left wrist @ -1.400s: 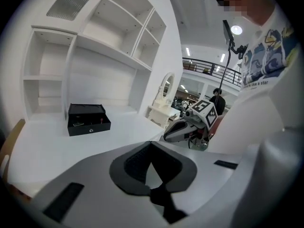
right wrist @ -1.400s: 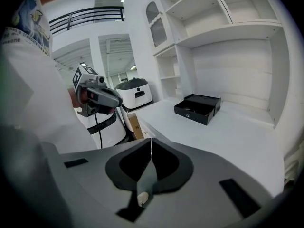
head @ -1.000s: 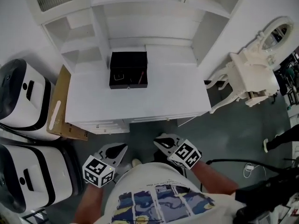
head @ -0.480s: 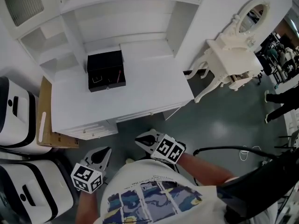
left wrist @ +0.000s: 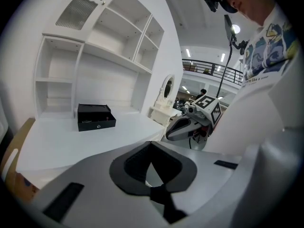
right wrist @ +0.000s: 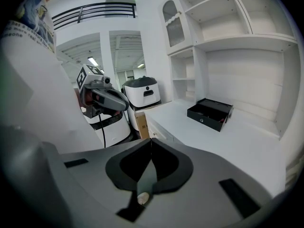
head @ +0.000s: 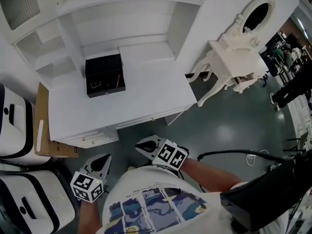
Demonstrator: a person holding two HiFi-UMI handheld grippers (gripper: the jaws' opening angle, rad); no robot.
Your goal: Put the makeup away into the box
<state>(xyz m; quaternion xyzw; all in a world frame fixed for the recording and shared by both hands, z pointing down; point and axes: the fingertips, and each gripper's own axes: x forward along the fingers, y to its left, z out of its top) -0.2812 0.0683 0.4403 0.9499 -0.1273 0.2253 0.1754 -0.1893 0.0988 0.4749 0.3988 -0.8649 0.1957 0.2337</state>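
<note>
Both claws were closed and empty. In the left gripper view, the left gripper (left wrist: 151, 146) had its jaws pressed together with nothing between them, and the right gripper view showed the same for the right gripper (right wrist: 151, 142). In the head view they sat low in the frame, held close to the person's printed shirt (head: 156, 204), the left gripper (head: 106, 158) at lower left and the right gripper (head: 139, 146) just right of it. Both were off the white desk (head: 146, 96) and well apart from the black box (head: 104, 75).

The box stood open at the upper left of the frame, at the back of the desk under the white shelves (head: 97, 13). The small items inside it were too small to name. A white vanity with an oval mirror (head: 239, 52) stood at upper right, and a flat cardboard piece (head: 41, 130) leaned at the desk's left edge.
</note>
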